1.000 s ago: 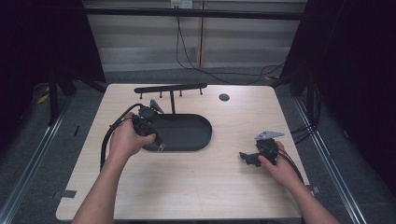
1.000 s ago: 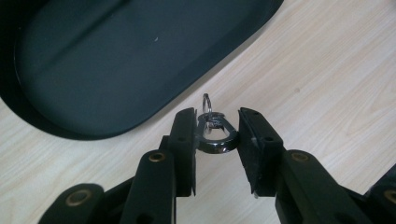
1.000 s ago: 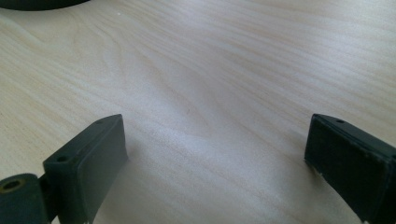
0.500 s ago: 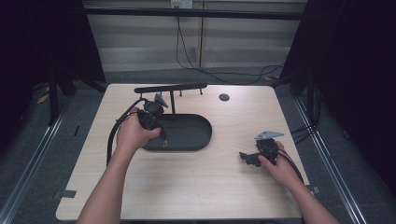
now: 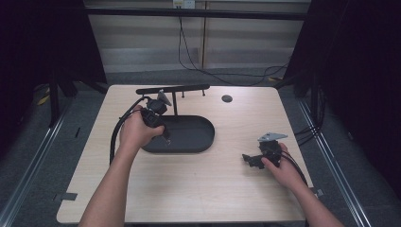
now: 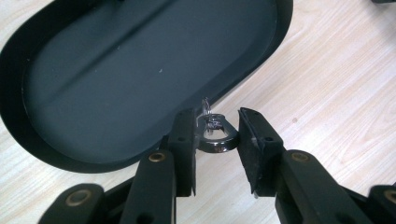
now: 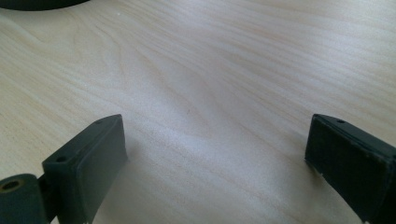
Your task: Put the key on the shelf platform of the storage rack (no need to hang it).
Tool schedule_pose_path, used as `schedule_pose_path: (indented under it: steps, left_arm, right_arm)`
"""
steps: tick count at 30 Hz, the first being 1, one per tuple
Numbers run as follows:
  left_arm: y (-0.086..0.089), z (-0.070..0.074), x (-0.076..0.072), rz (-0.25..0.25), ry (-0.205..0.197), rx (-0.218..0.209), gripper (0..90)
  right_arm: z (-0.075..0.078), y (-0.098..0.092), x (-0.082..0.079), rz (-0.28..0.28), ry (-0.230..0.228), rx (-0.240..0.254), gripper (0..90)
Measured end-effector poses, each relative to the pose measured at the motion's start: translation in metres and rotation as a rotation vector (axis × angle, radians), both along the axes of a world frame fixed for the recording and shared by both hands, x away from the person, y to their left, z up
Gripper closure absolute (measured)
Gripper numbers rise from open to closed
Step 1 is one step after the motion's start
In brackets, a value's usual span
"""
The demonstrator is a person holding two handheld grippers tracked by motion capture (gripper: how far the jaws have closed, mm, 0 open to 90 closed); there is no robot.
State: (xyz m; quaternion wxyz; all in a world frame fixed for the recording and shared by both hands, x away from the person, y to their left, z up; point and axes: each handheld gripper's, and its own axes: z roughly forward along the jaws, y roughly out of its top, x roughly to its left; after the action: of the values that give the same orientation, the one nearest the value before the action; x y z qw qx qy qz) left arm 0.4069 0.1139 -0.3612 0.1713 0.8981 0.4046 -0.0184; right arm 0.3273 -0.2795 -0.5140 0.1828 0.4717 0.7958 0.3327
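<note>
Metal was what the left gripper (image 6: 215, 140) had between its pads: a small shiny ring with a bit of wire or a clasp poking up from it (image 6: 214, 133), pinched from both sides, so those jaws were clamped on it. Hard to say exactly what the thing was, maybe a keyring or some little hook-on bit. From the gripper's own camera it sat right over the near rim of the black oval tray (image 6: 140, 70), with the dished floor of the tray just beyond the jaws. Guess is the piece was being carried, either lifted out of the tray or headed for the hanging bar.

From the high view, the person's left hand (image 5: 137, 130) held that gripper at the tray's left end, just in front of the black T-shaped stand (image 5: 172, 90) rising from the tray's far side. That stand's crossbar has little pegs, so it looks made for hanging stuff like this.

The right gripper (image 5: 250, 161) was well off to the right of the tray, parked low on the bare wooden table (image 7: 210, 70), jaws spread wide with nothing in them. Probably just waiting its turn. A small dark disc (image 5: 227, 98) sat beyond the tray's right end.
</note>
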Motion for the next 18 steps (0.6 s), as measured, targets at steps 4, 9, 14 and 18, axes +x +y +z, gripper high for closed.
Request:
schedule_pose_path:
  steps: [4, 9, 14, 18]
  left_arm:
    - [-0.001, 0.001, 0.002, 0.005, 0.001, 0.001, 67.8]
    - [-0.003, 0.007, 0.004, 0.001, 0.001, 0.004, 67.8]
    - [-0.005, 0.011, 0.006, 0.006, 0.002, 0.009, 67.8]
    - [-0.007, 0.011, 0.009, 0.012, 0.006, -0.004, 67.8]
  right_arm:
    - [0.000, 0.000, 0.000, 0.000, 0.000, 0.000, 4.7]
    - [0.000, 0.000, 0.000, 0.000, 0.000, 0.000, 4.6]
    - [0.000, 0.000, 0.000, -0.001, 0.001, 0.001, 4.6]
    - [0.000, 0.000, 0.000, 0.001, 0.000, -0.001, 4.6]
